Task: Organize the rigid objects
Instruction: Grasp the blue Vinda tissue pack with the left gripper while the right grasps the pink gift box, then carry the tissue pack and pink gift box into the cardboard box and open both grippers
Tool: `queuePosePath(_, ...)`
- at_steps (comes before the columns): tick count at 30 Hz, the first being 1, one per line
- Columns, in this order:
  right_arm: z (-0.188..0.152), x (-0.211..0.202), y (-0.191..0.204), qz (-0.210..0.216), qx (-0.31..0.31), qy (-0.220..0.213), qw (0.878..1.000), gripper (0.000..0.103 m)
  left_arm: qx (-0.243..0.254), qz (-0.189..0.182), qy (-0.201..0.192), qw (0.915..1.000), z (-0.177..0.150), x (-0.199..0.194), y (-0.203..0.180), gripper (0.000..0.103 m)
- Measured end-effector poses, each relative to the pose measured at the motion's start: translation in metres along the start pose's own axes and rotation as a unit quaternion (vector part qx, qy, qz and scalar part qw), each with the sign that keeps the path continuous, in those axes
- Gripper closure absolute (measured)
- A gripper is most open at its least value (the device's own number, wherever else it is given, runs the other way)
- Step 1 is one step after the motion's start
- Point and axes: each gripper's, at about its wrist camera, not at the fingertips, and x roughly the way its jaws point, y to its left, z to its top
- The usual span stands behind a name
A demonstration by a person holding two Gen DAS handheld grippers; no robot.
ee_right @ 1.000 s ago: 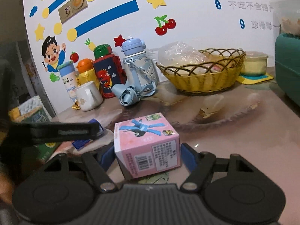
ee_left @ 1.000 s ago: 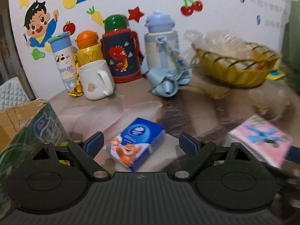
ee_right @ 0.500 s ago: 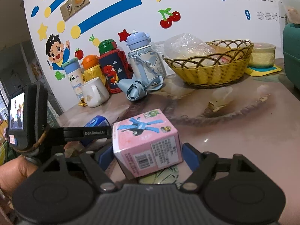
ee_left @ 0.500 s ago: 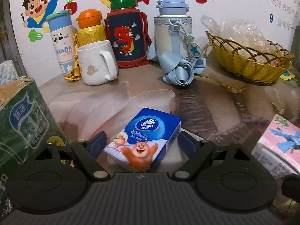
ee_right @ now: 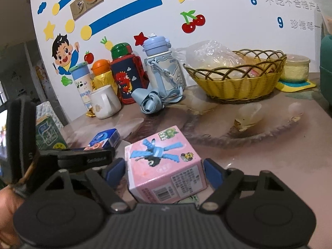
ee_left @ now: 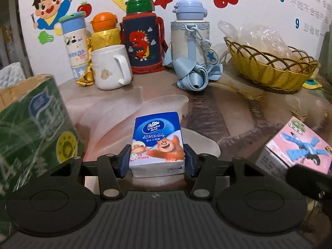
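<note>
Between closing left claw (ee_left: 157,161), tissue pack (ee_left: 158,138) points away.

Perhaps a kindergarten: cartoon wall stickers (ee_left: 51,6), children's bottles (ee_left: 143,35).

The white wall (ee_right: 228,20) behind carries cartoon stickers (a boy (ee_left: 51,6), cherries (ee_right: 192,22), stars, blue stripes) and blue numbers; the bench (ee_right: 280,145) has a glossy brown marbled top; the light is dim indoors.
</note>
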Motion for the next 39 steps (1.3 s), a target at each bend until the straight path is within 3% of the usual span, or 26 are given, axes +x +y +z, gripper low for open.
queuePosePath(7, -0.001, -0.004, -0.001, -0.008, 0.007, -0.011, 1.000, 0.023, -0.007, 0.008, 0.004, 0.9999, -0.017, -0.025, 0.003, 0.040)
queuePosePath(12, -0.006, -0.010, -0.016, 0.013, 0.079, -0.025, 0.997, 0.023, 0.000, 0.007, 0.007, 1.0000, -0.033, -0.047, 0.013, 0.040)
queuePosePath(17, -0.022, -0.039, -0.014, -0.025, 0.130, -0.062, 0.989, 0.024, -0.010, -0.012, 0.008, 0.9998, -0.048, -0.067, 0.027, 0.040)
queuePosePath(24, -0.038, -0.067, -0.004, -0.044, 0.146, -0.105, 0.983, 0.024, 0.009, -0.040, 0.007, 0.9991, -0.060, -0.084, 0.026, 0.040)
queuePosePath(39, -0.034, -0.063, -0.015, -0.014, 0.157, -0.133, 0.978, 0.024, 0.053, -0.061, 0.001, 0.9967, -0.060, -0.087, 0.014, 0.040)
